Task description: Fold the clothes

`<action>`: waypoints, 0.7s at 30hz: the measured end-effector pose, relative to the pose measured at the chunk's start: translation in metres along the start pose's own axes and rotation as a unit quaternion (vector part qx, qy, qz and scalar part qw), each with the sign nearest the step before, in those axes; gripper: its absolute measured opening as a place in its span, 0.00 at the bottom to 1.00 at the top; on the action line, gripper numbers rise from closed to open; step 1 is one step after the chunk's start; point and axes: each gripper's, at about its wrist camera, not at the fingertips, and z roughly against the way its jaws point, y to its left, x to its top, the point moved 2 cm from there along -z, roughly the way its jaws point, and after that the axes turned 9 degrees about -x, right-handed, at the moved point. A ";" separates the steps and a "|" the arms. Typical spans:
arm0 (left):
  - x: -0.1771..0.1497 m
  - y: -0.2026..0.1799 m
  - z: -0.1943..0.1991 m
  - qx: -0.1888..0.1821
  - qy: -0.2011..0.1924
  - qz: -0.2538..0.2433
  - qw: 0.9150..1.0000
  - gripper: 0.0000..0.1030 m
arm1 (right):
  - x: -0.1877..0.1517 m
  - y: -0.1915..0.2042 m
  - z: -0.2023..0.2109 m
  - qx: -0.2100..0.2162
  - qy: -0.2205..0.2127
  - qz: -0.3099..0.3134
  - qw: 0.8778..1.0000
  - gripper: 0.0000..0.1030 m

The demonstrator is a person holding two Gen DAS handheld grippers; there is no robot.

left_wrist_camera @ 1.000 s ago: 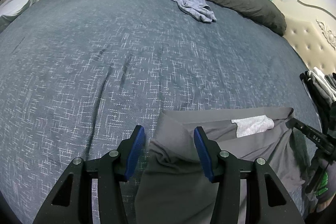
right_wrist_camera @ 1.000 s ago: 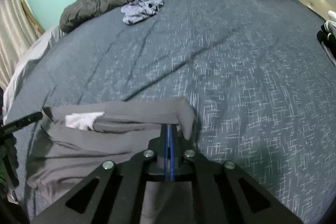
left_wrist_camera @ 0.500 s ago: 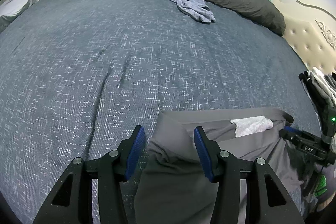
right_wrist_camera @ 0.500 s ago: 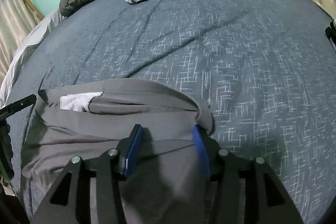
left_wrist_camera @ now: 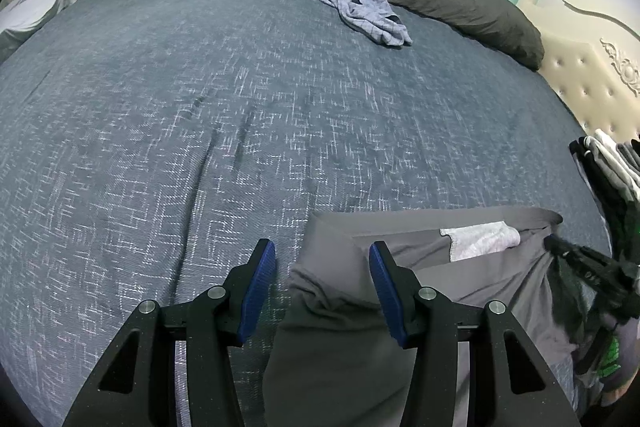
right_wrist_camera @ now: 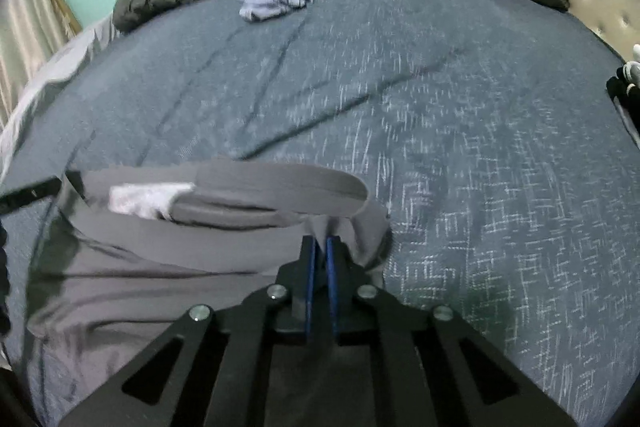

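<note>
Though creased, smooth grey garment [right_wrist_camera: 132,259]

No text, label, brand or number can be read in either view; the right gripper [left_wrist_camera: 588,267] at right of the frame is too blurred

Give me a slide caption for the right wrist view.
Right gripper pinches the grey garment's waistband edge on the blue bedspread.
</note>
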 end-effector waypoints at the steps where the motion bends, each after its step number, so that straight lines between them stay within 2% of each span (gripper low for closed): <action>1: 0.000 0.001 0.000 0.000 -0.001 0.001 1.000 0.52 | 0.002 -0.002 0.007 0.006 -0.009 -0.006 1.000 0.05; 5: 0.000 0.004 0.003 -0.003 -0.004 0.008 1.000 0.52 | 0.012 -0.010 0.029 0.035 -0.043 -0.029 0.998 0.05; 9: 0.001 0.008 0.010 -0.010 -0.012 0.020 1.000 0.52 | 0.025 -0.022 0.031 0.036 -0.062 -0.052 0.996 0.05; 15: 0.000 0.001 0.006 -0.018 -0.005 0.012 1.000 0.57 | 0.029 -0.061 0.024 0.023 -0.057 -0.106 0.992 0.05; 21: -0.004 -0.015 -0.015 -0.023 0.021 -0.012 0.999 0.56 | 0.026 -0.061 0.021 0.024 -0.056 -0.101 0.993 0.05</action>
